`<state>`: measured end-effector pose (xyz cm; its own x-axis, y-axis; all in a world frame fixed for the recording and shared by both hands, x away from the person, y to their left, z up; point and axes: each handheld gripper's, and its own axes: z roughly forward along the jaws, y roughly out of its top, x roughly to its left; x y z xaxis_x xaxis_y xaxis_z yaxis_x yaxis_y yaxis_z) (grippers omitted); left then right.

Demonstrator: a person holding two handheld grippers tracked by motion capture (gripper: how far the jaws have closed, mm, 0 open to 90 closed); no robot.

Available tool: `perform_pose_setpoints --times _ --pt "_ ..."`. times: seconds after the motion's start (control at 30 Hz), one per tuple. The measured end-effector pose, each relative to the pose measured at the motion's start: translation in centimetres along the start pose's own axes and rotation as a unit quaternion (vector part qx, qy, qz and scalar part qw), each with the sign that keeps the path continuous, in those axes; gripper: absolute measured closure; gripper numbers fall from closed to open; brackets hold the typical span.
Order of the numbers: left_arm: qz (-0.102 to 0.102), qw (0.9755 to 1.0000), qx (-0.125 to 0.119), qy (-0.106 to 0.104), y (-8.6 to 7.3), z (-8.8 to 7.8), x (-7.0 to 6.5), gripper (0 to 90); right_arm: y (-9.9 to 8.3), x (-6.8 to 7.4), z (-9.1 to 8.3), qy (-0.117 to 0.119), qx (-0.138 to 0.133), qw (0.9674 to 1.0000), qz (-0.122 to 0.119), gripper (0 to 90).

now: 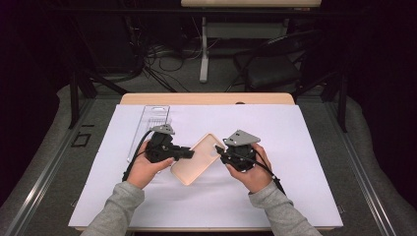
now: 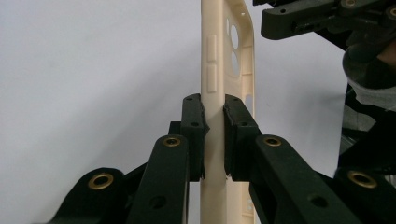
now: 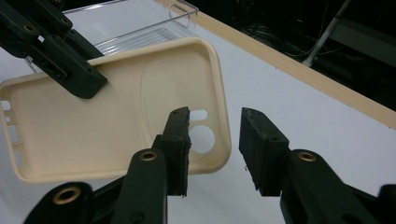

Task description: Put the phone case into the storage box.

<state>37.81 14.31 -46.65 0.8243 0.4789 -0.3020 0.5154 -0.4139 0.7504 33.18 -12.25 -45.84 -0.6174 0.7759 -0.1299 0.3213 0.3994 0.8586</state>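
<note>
A cream phone case [image 1: 196, 160] hangs just above the white sheet [image 1: 300, 147] between my two hands. My left gripper [image 1: 189, 154] is shut on the case's long side; in the left gripper view both pads [image 2: 194, 121] press on the case's edge [image 2: 212, 56] near its side buttons. My right gripper [image 1: 220, 152] is at the camera-hole end. In the right gripper view its jaws [image 3: 215, 126] stand open astride the rim of the case [image 3: 116, 126], and the pads do not touch it. The left gripper [image 3: 79, 79] is farther off in that view.
A clear plastic package [image 1: 150, 123] lies on the sheet at the back left, behind the left hand. The wooden table edge [image 1: 206, 98] runs along the far side. Beyond it are cables, a table leg and a dark chair [image 1: 273, 69].
</note>
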Motion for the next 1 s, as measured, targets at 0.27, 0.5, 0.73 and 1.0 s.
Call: perform_pose_setpoints --times 0.27,0.5,0.73,1.0 --pt "-0.01 0.9991 -0.04 0.012 -0.1 -0.7 0.2 80.6 0.2 -0.5 -0.2 -0.003 -0.021 0.9997 0.01 51.1" --pt "-0.018 0.9966 -0.078 0.019 -0.3 -1.0 0.0 80.6 0.3 -0.9 -0.3 0.009 -0.046 0.9988 0.016 47.0" --pt "-0.03 0.9918 -0.119 0.037 -0.7 -1.2 -0.4 80.6 0.1 -1.4 -0.2 0.04 -0.042 0.9967 0.057 47.8" --pt "-0.046 0.9871 -0.149 0.037 -1.0 -1.3 -0.3 80.6 -0.3 -2.1 0.1 0.074 -0.046 0.9905 0.107 50.7"
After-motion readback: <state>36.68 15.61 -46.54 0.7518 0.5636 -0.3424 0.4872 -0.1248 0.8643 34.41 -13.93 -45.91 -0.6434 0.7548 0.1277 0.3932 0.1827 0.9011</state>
